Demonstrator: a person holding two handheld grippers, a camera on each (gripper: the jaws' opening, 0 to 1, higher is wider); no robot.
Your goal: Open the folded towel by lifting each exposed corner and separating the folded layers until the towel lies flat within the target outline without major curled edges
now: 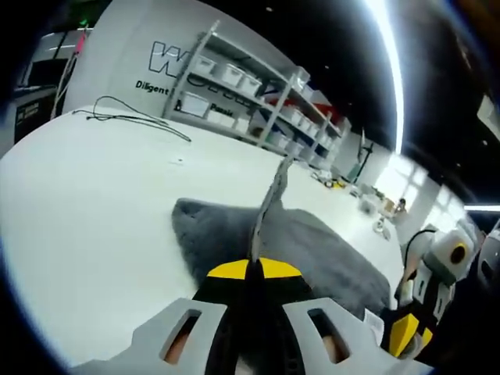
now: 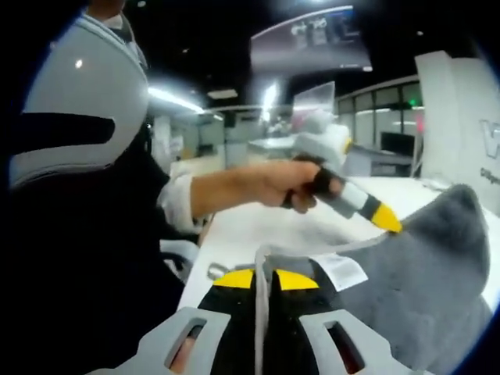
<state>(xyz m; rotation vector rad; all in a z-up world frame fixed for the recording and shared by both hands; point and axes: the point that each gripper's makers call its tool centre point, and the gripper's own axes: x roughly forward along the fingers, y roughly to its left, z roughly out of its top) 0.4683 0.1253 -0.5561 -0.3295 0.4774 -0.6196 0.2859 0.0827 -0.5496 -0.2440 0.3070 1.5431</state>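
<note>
Both views low, close over shared grey towel (image 1: 312, 242), facing opposite ways

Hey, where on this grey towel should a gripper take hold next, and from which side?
Judging by its pose, the grey towel is best taken by its edge, not its flat middle. Both grippers already pinch edges: the left gripper holds a thin raised strip, the right gripper the hem by the white label. Come in low from the table side, sliding under the hem.

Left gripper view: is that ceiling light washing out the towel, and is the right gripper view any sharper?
Left gripper view: the ceiling light strip flares white but the grey towel stays evenly lit; fisheye bends the shelves. Right gripper view: the towel and its white label read clearly; the hand holding the left gripper looks slightly soft, the background dim.
</note>
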